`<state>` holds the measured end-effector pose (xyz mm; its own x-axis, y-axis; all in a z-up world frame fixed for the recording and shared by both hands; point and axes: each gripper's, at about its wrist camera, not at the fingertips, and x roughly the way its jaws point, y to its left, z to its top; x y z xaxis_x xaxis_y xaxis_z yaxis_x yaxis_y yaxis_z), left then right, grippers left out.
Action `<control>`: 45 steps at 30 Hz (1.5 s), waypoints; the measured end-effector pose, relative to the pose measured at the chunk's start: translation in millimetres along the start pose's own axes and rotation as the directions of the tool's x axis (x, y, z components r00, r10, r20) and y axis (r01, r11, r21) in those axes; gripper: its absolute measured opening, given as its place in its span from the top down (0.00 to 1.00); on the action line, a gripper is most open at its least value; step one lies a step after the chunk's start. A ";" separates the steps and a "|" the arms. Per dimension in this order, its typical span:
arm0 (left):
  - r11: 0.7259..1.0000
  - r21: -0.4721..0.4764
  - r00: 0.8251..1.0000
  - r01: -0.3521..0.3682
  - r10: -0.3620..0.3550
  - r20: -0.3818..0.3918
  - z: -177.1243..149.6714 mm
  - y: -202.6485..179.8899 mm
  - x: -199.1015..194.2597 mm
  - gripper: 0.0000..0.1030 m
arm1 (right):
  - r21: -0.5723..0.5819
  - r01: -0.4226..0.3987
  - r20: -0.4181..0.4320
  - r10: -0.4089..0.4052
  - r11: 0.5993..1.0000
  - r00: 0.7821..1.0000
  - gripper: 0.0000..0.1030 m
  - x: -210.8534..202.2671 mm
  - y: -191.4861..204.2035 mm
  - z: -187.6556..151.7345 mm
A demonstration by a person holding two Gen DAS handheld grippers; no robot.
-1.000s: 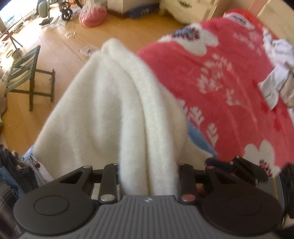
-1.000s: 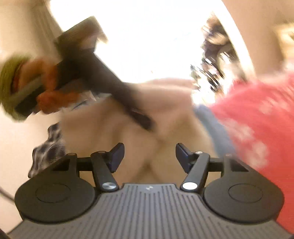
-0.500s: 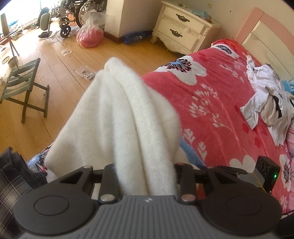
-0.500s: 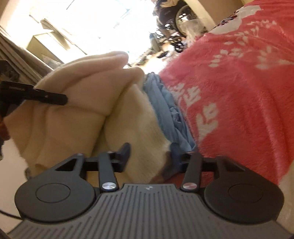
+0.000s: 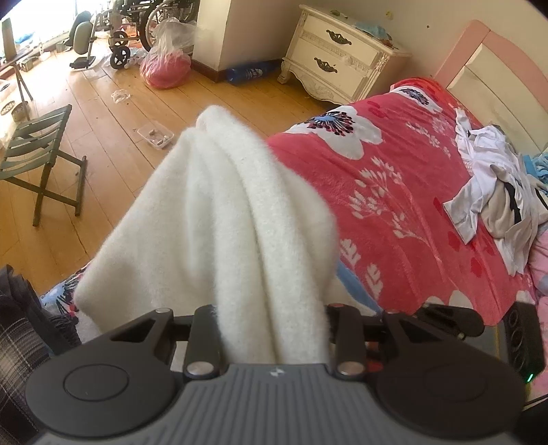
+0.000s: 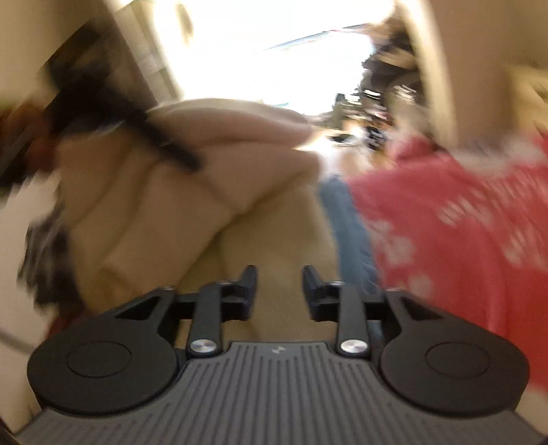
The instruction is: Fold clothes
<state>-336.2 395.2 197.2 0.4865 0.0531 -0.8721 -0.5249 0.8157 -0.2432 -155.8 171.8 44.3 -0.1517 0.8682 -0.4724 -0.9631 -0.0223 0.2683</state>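
A thick white fleece garment (image 5: 219, 219) hangs bunched from my left gripper (image 5: 270, 308), which is shut on it; the cloth hides both fingertips. It drapes over the near corner of the bed, on a red flowered blanket (image 5: 394, 178). In the blurred right wrist view the same garment (image 6: 178, 219) looks cream, and the left gripper (image 6: 161, 147) pinches its upper fold. My right gripper (image 6: 279, 277) is closing its jaws low on the garment's edge, and cloth fills the narrow gap between them. A blue cloth (image 6: 346, 219) lies under the garment.
White and grey clothes (image 5: 496, 191) lie crumpled further up the bed. A cream nightstand (image 5: 339, 61) stands by the pink headboard (image 5: 479, 51). On the wooden floor are a green folding stool (image 5: 37, 150), a red bag (image 5: 164, 65) and a wheelchair (image 5: 144, 20). Plaid fabric (image 5: 17, 342) is at the lower left.
My right gripper's jaws narrowed from wide apart to a small gap on the garment's edge, and its view swung and blurred. My left gripper tilted up slightly, still holding the bunched fleece.
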 end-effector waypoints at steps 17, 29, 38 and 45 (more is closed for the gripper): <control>1.000 -0.002 1.000 0.020 -0.020 0.008 -1.1 2.0 4.2 0.68 | -0.177 -0.189 -0.227 0.146 0.966 0.963 0.95 43.7 8.4 15.1; 1.000 -0.002 1.000 0.020 -0.020 0.003 -2.6 0.5 6.1 0.68 | -0.045 -0.469 -0.353 0.425 0.882 0.834 0.97 48.8 24.9 9.1; 1.000 -0.001 1.000 0.023 -0.023 0.005 -4.2 1.0 7.0 0.68 | 0.107 -0.344 -0.132 0.356 0.933 0.925 0.94 22.0 -47.7 40.2; 1.000 0.001 1.000 0.020 -0.020 0.001 -2.5 -0.9 12.5 0.68 | 0.114 -0.168 -0.070 0.177 0.979 0.982 0.94 88.8 -64.9 55.7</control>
<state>-331.4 393.8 185.5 0.4979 0.0374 -0.8664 -0.5141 0.8173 -0.2602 -94.3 277.9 31.7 -0.3351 0.8135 -0.4753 -0.8919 -0.1114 0.4382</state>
